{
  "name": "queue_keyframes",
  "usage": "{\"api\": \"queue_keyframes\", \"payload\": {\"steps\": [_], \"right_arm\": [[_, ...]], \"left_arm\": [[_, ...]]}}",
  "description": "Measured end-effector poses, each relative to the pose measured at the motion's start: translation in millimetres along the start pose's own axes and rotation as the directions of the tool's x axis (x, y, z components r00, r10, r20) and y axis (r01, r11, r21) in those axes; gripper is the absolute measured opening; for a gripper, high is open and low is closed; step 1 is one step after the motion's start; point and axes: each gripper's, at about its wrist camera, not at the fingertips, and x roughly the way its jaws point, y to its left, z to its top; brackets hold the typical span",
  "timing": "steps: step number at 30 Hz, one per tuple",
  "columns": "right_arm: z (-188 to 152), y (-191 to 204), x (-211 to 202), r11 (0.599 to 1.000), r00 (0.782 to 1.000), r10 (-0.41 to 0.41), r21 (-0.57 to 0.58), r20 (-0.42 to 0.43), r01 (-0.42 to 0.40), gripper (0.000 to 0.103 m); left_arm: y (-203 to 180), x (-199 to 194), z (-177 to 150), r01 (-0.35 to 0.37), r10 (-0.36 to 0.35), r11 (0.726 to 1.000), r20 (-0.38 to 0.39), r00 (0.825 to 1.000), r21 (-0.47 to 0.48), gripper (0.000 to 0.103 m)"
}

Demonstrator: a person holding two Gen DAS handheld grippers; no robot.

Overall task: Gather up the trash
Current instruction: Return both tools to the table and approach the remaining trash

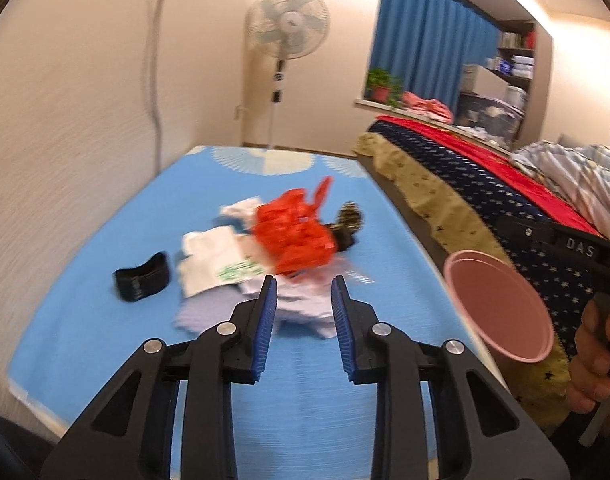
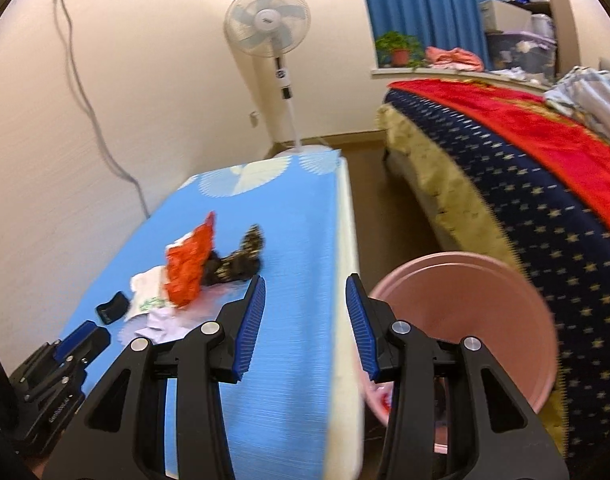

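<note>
A pile of trash lies on the blue-covered table (image 1: pixel 105 340): a crumpled red plastic bag (image 1: pixel 293 236), white paper with green print (image 1: pixel 213 260), pale tissue (image 1: pixel 301 308) and a dark patterned wrapper (image 1: pixel 347 220). My left gripper (image 1: pixel 303 284) is open just short of the tissue, nothing between its pads. A pink bin (image 1: pixel 501 304) sits off the table's right edge, a hand (image 1: pixel 593 348) beside it. In the right wrist view my right gripper (image 2: pixel 303 284) is open over the table's right edge, with the pink bin (image 2: pixel 465 320) behind its right finger. The red bag (image 2: pixel 189 268) lies ahead to its left.
A black band (image 1: pixel 143 276) lies left of the pile. A bed with a navy star cover (image 1: pixel 485 184) runs along the right, with a narrow strip of floor (image 2: pixel 369 208) between it and the table. A standing fan (image 1: pixel 287 24) is by the far wall.
</note>
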Motion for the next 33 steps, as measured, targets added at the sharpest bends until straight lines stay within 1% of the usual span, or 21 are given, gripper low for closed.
{"api": "queue_keyframes", "payload": {"steps": [4,10,15,16,17,18,19,22,25,29,32,33], "right_arm": [[-5.1,16.8,22.1,0.999,0.999,0.044,0.002,-0.031,-0.044,0.042],[-11.3,30.2,48.4,0.996,0.993,0.087,0.025,-0.080,-0.085,0.043],[-16.0,38.3,73.5,0.988,0.978,0.148,0.061,-0.145,-0.141,0.044],[-17.0,39.5,78.6,0.987,0.975,0.156,0.070,-0.158,-0.147,0.046],[-18.3,39.9,83.6,0.985,0.971,0.166,0.085,-0.172,-0.153,0.051],[-19.8,40.4,88.9,0.982,0.966,0.177,0.102,-0.186,-0.160,0.052],[-20.9,41.1,92.7,0.980,0.963,0.186,0.114,-0.197,-0.166,0.052],[-24.2,42.3,103.6,0.972,0.950,0.214,0.150,-0.228,-0.183,0.052],[-27.0,45.0,111.2,0.968,0.941,0.228,0.161,-0.252,-0.191,0.052],[-30.6,47.5,118.4,0.965,0.930,0.240,0.170,-0.278,-0.198,0.052],[-30.8,49.7,118.0,0.965,0.929,0.243,0.166,-0.278,-0.203,0.047],[-30.6,50.4,117.5,0.965,0.929,0.244,0.162,-0.278,-0.205,0.040]], "left_arm": [[14.9,11.6,-8.5,-0.057,0.056,0.998,-0.028,0.998,-0.039,0.028],[27.2,26.5,-18.5,-0.099,0.095,0.993,-0.067,0.993,-0.069,0.028],[37.1,36.2,-23.4,-0.128,0.118,0.987,-0.096,0.988,-0.100,0.029],[39.4,38.9,-24.5,-0.133,0.121,0.985,-0.104,0.987,-0.108,0.031],[41.4,41.1,-26.0,-0.132,0.119,0.984,-0.114,0.986,-0.118,0.034],[42.9,43.0,-26.8,-0.133,0.118,0.983,-0.120,0.986,-0.125,0.043],[44.6,44.8,-27.9,-0.134,0.117,0.982,-0.126,0.985,-0.135,0.045],[45.6,50.1,-30.5,-0.126,0.105,0.981,-0.145,0.984,-0.144,0.045],[45.9,57.2,-32.2,-0.130,0.106,0.982,-0.166,0.980,-0.140,0.045],[47.4,61.5,-32.6,-0.133,0.106,0.980,-0.172,0.979,-0.148,0.045],[46.9,62.7,-31.8,-0.129,0.103,0.981,-0.173,0.980,-0.146,0.044],[46.8,62.9,-32.0,-0.130,0.104,0.981,-0.175,0.979,-0.146,0.043]]}}
